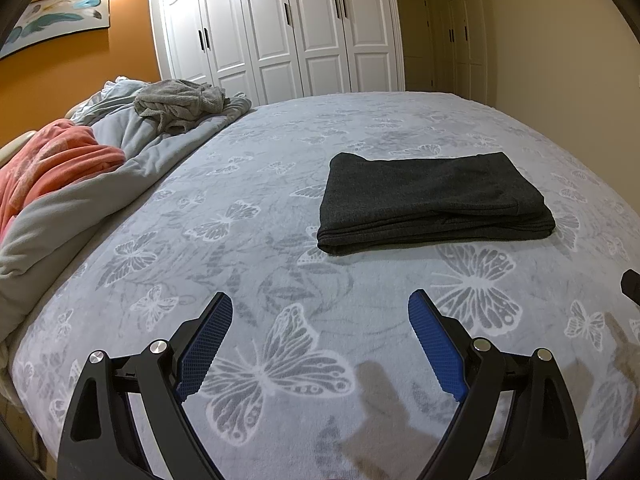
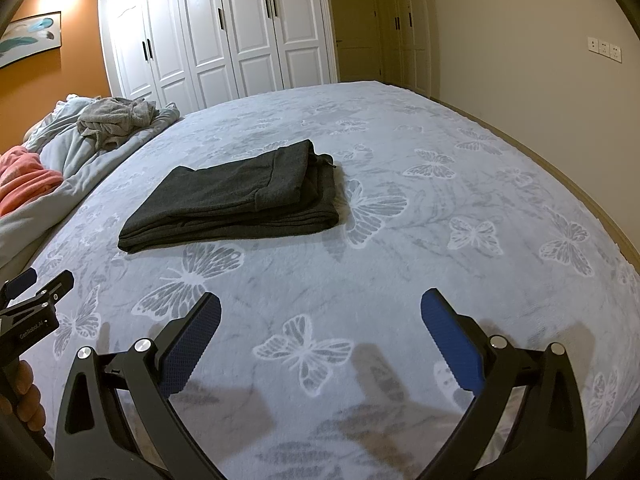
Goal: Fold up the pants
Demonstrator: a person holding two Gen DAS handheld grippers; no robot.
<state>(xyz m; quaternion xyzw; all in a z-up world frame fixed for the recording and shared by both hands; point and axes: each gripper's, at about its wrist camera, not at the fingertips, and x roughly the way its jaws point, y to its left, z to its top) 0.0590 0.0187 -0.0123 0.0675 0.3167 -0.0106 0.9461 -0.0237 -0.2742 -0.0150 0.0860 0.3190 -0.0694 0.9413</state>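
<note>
The dark grey pants (image 1: pixel 434 202) lie folded in a flat rectangular stack on the bed; they also show in the right wrist view (image 2: pixel 236 200), with a drawstring tip poking out at the far right corner. My left gripper (image 1: pixel 320 312) is open and empty, held above the bed, short of the pants. My right gripper (image 2: pixel 320 308) is open and empty too, near the bed's front, to the right of the pants. The left gripper's tip also shows at the left edge of the right wrist view (image 2: pixel 36 284).
The bed (image 1: pixel 280 240) has a grey butterfly-print cover. A rumpled grey duvet (image 1: pixel 100 184), an orange blanket (image 1: pixel 52 156) and a grey garment (image 1: pixel 180 106) lie at the left. White wardrobe doors (image 1: pixel 280 28) stand behind. A wall (image 2: pixel 540 60) runs along the bed's right.
</note>
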